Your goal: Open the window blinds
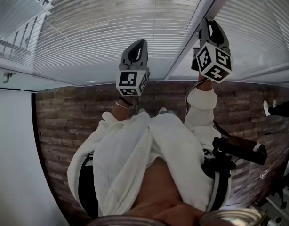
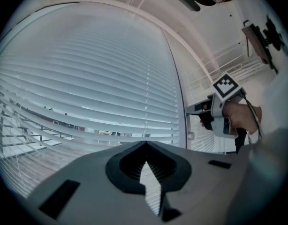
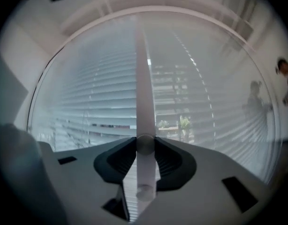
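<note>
The white horizontal-slat window blinds [image 1: 111,27] fill the far side of the scene. They hang fully lowered in two panels, left and right of a white upright window frame post [image 1: 190,34]. In the left gripper view the slats [image 2: 87,78] are tilted enough that buildings outside show through the gaps low on the left. In the right gripper view greenery shows between the slats [image 3: 102,93] of the right panel. Nearer, below the sill, lies a brown plank-patterned floor [image 1: 64,121], and nearest of all is the person's loose white garment [image 1: 135,149]. Both arms reach from it toward the window. The left hand-held gripper [image 1: 140,44] is raised level in front of the left panel, apart from the slats. In its own view the tips of the left hand-held gripper [image 2: 145,143] meet, with nothing between them and only a sliver of blind showing behind the pads. The right hand-held gripper [image 1: 208,25] is further right and close to the frame post, and from the left gripper view the right hand-held gripper [image 2: 188,109] points at that post. Its own view shows the right hand-held gripper [image 3: 145,143] clamped on the pale translucent tilt wand [image 3: 143,78] of the blinds. The wand hangs upright straight down through the jaws, and its rounded lower end shows just below the pads.
</note>
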